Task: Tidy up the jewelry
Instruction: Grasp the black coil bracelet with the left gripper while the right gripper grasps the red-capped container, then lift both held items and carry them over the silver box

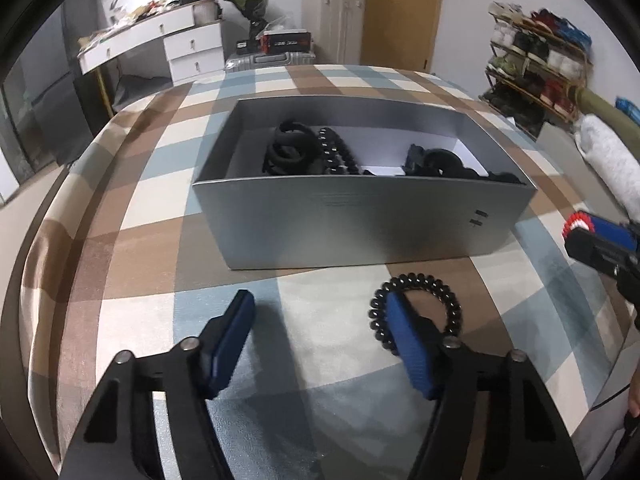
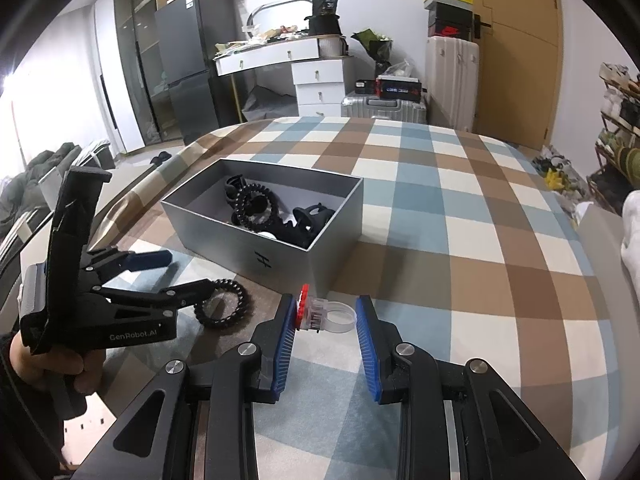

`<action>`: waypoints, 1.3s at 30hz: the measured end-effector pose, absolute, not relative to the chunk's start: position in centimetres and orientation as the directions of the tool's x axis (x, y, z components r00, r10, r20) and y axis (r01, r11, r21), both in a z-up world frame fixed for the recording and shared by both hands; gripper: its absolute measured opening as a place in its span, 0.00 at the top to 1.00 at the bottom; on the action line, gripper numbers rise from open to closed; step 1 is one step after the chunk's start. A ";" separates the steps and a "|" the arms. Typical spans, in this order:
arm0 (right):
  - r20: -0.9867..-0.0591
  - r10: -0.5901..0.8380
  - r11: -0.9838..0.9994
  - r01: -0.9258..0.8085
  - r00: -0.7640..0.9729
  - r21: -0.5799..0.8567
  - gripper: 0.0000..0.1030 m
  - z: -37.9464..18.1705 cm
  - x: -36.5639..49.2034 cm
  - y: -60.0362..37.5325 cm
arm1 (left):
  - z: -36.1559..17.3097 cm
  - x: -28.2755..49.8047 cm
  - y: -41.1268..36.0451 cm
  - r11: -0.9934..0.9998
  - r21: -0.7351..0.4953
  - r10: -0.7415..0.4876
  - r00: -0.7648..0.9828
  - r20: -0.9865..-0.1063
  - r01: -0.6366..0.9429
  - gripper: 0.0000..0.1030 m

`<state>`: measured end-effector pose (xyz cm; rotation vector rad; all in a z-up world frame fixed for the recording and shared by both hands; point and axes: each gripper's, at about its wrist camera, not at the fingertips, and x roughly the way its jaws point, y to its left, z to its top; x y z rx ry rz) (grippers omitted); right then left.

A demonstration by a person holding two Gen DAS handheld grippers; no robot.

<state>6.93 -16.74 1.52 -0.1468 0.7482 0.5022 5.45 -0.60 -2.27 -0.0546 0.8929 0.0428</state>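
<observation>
A grey open box (image 1: 360, 216) sits on the checked cloth and holds several black hair ties and clips (image 1: 308, 148); it also shows in the right wrist view (image 2: 224, 224). My left gripper (image 1: 320, 312) is open, its right finger resting over a black spiral hair tie (image 1: 444, 292) that lies on the cloth in front of the box. In the right wrist view the left gripper (image 2: 188, 272) shows at the tie (image 2: 232, 304). My right gripper (image 2: 326, 312) is open around a clear ring with a red top (image 2: 324, 314), which lies on the cloth between the fingers.
The checked cloth (image 2: 460, 220) covers a bed-like surface with rounded edges. A white desk (image 2: 280, 56), suitcases (image 2: 384, 106), a fridge (image 2: 188, 60) and a shoe rack (image 1: 532, 68) stand beyond. A white pillow (image 1: 612, 168) lies at the right.
</observation>
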 end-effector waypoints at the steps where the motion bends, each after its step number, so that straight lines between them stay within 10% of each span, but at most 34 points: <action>1: -0.683 0.385 0.872 -0.488 0.620 0.049 0.72 1.5 6.9 -16.7 | -2.3 5.4 -0.9 0.998 -0.024 0.012 0.625 -0.780 -0.050 0.46; 5: -0.685 0.388 0.868 -0.494 0.617 0.048 0.72 1.5 6.8 -16.6 | -2.3 5.5 -1.5 1.000 -0.025 -0.017 0.628 -0.778 -0.004 0.60; 9: -0.684 0.392 0.868 -0.495 0.615 0.053 0.72 1.4 6.9 -16.5 | -2.3 5.5 -2.1 0.999 -0.022 -0.049 0.636 -0.770 0.049 0.93; 39: -0.665 0.404 0.867 -0.496 0.628 0.058 0.72 1.7 6.6 -16.6 | 1.0 4.2 -1.1 0.996 -0.069 -0.088 0.744 -0.663 0.056 0.95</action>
